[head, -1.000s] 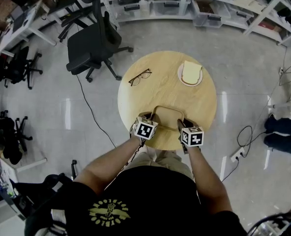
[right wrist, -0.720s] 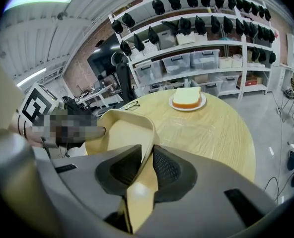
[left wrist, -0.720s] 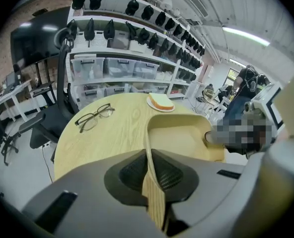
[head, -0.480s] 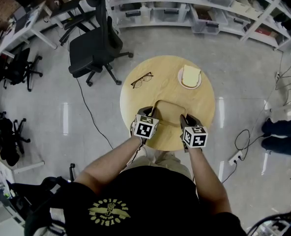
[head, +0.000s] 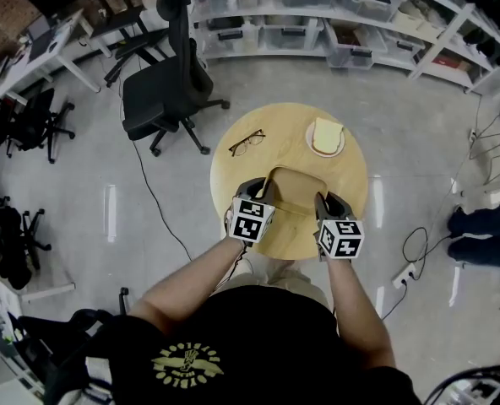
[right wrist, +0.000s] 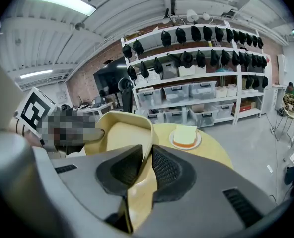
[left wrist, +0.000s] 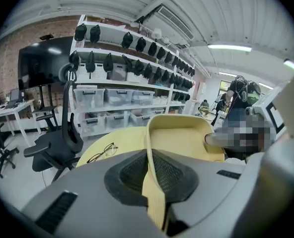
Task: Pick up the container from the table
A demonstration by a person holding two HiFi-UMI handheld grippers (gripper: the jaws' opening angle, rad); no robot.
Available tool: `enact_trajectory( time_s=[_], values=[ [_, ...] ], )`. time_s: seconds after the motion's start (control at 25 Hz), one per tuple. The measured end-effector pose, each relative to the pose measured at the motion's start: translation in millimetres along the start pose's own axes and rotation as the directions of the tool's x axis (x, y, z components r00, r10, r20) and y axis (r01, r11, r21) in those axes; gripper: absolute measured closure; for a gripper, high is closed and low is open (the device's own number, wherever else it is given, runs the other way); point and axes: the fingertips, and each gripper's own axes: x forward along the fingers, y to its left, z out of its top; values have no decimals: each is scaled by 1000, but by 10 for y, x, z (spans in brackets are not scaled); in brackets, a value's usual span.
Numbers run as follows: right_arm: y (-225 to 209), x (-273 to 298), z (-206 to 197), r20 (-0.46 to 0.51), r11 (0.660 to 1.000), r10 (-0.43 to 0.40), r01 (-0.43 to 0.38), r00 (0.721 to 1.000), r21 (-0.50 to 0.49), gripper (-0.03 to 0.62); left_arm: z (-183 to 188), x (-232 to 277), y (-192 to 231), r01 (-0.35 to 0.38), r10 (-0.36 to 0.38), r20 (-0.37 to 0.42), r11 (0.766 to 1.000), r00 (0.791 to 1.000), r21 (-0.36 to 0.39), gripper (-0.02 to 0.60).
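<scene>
Underfoot, a pale grey floor (head: 419, 142), with long white shelving (head: 301, 24) full of clear bins along the far side. In the middle of the floor, a round wooden bench (head: 279, 137). Off to its left and standing apart from it, a black office chair (head: 161, 91).

Over the near half of the bench, a shallow tan container (head: 296, 191) with rounded corners, open side up, carried between the two tongs, one at each side wall.

Left tongs (left wrist: 151, 170): almost fully closed, having just been closing. Dark ribbed pads pressed on either face of the container's thin left wall, which runs up between them.

Right tongs (right wrist: 146, 168): set a little wider, also just now closing further. Clamped likewise on the container's right wall, one pad inside and one outside. On top of each tool, a white cube with black square markers, with a bare forearm behind it.

Beyond the container, toward the far right of the bench, a small white plate (head: 326, 137) bearing a pale square slice of bread (head: 327, 132). Toward the far left, apart from plate and container, thin-framed glasses (head: 247, 142) lying on the wood.
</scene>
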Motion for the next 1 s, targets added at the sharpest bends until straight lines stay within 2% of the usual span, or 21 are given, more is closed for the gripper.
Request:
enact_trajectory(
  time_s=[0.56,1.0],
  values=[
    [237,-561,679,166,998,-18,28,986,-60,521,678,-634,-148,-7,-7,170,996,985,83,549],
    [488,-1117,1364,309,989,-12,58,951,-139,522,1313,-1188,-247,-34,-5,324,993,946,115,549]
  ],
)
